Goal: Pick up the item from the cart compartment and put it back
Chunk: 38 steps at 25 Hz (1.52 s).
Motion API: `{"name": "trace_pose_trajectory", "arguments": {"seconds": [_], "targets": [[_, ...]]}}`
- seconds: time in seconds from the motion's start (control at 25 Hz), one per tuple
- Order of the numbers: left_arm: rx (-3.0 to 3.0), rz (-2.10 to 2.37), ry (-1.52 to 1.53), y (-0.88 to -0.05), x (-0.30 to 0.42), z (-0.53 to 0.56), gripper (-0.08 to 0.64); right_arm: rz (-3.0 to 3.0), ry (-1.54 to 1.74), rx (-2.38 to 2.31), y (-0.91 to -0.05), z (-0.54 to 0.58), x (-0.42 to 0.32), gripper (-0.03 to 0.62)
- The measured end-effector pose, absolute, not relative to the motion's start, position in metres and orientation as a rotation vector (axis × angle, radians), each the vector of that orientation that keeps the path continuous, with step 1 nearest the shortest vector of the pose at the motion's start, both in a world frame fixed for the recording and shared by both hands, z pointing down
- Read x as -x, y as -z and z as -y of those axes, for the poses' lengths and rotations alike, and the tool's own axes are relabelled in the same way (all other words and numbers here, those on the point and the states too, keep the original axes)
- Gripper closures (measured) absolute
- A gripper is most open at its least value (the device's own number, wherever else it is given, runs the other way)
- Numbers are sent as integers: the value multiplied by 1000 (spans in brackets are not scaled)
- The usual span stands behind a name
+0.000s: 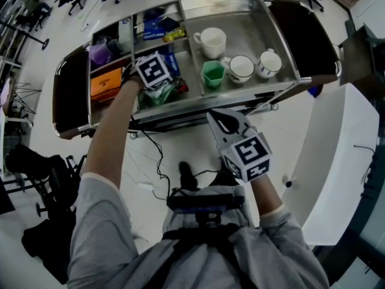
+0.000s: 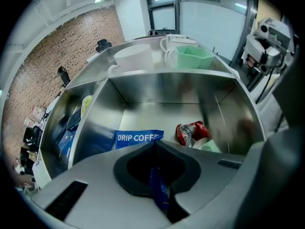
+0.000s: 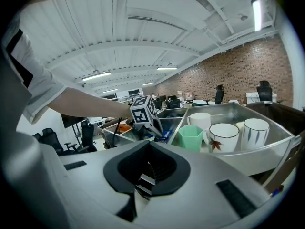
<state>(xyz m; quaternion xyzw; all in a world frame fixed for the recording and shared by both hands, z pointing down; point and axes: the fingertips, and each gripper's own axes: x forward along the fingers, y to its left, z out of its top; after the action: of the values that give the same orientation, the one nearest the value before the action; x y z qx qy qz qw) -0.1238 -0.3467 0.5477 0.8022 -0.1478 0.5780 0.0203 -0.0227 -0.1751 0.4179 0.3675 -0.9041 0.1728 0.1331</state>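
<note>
A blue drip coffee packet (image 2: 136, 137) lies in the middle compartment of the steel cart (image 1: 240, 95). In the left gripper view a blue strip of it runs up between the closed jaws. My left gripper (image 1: 163, 90) points steeply down into that compartment and is shut on the packet's edge (image 2: 159, 187). A red snack packet (image 2: 190, 131) and a pale green one (image 2: 209, 146) lie beside it. My right gripper (image 1: 224, 120) hangs in front of the cart's near rim, shut and empty (image 3: 150, 144).
The right compartment holds a white mug (image 1: 212, 41), a green cup (image 1: 213, 73) and two more cups (image 1: 242, 68). To the left are an orange box (image 1: 106, 82) and a purple cup (image 1: 99, 53). A white desk (image 1: 337, 161) stands at the right, and cables trail on the floor.
</note>
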Motion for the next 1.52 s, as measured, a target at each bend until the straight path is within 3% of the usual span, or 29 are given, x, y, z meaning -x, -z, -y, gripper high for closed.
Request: {"name": "trace_pose_trajectory", "arguments": {"seconds": [0.88, 1.52], "targets": [[-2621, 882, -1506, -455, 145, 336, 551, 2655, -436, -1040, -413, 169, 31, 583], [-2799, 1205, -743, -345, 159, 265, 551, 2685, -386, -1012, -396, 159, 48, 583]]}}
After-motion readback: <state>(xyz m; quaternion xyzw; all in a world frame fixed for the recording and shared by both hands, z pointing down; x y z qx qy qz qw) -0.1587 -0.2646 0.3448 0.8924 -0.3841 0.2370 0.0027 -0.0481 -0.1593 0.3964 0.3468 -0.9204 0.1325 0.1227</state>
